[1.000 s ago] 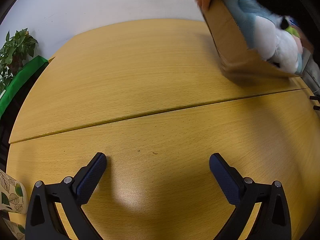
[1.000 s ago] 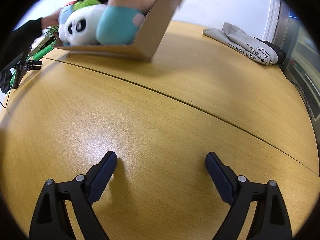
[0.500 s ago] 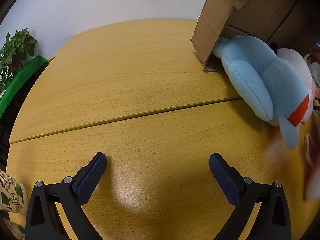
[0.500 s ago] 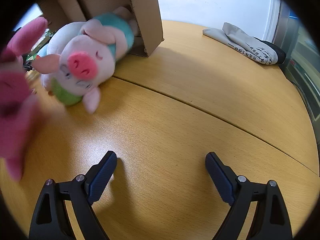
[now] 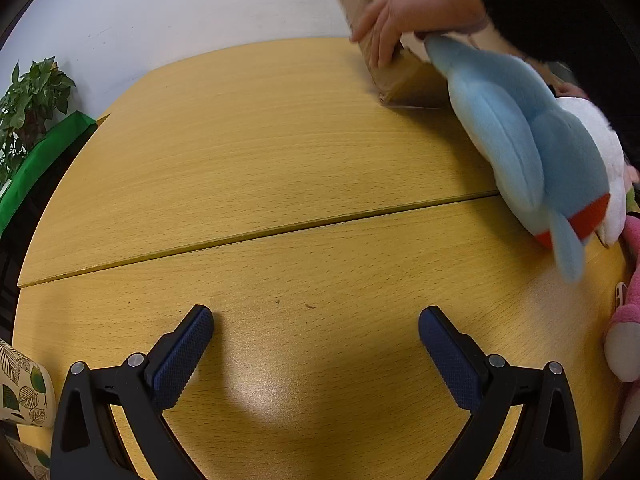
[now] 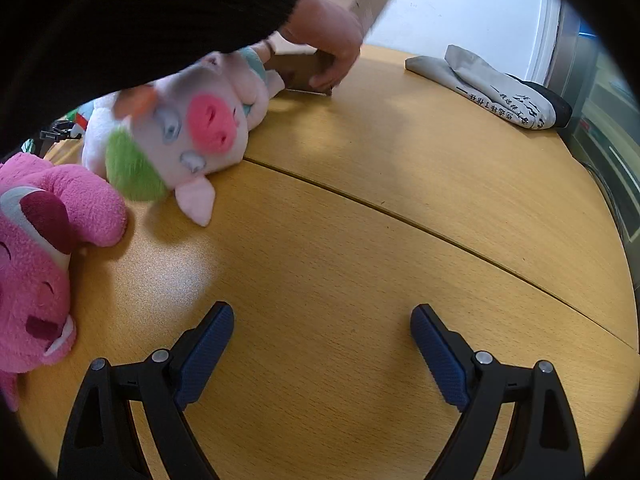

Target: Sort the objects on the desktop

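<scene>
Both grippers sit low over the table (image 5: 280, 152), jaws spread wide, nothing between them. Left gripper (image 5: 316, 340) and right gripper (image 6: 322, 340) each face bare wood.

Toys lie in a heap between the two views: at the far right of the left camera, at the far left of the right camera. So the pile sits between the grippers, ahead of both.

Left view: blue plush (image 5: 532, 152) lies just right of centre-far, long axis running from the box (image 5: 404, 76) toward the near right edge, across the table seam. White plush (image 5: 600, 144) is pressed against its far side. Part of a pink plush (image 5: 628, 320) shows at the right rim.

Right view: pig plush (image 6: 200, 128) lies on its side, snout toward the camera, ear tip on the near board. Pink plush (image 6: 44, 248) lies nearest, at left, roughly level with the left finger. A bare hand (image 6: 332, 48) grips the box at the back; the pig is blurred, so the heap may not be settled.

Judgement: sorting has not begun. Pink plush is nearest the right gripper; blue plush is nearer the left. Right gripper would need to swing left and close across the pink body's short axis. Risk: collision with the hand at the box.

A folded cloth (image 6: 488, 88) lies far right, well apart from the toys.
</scene>
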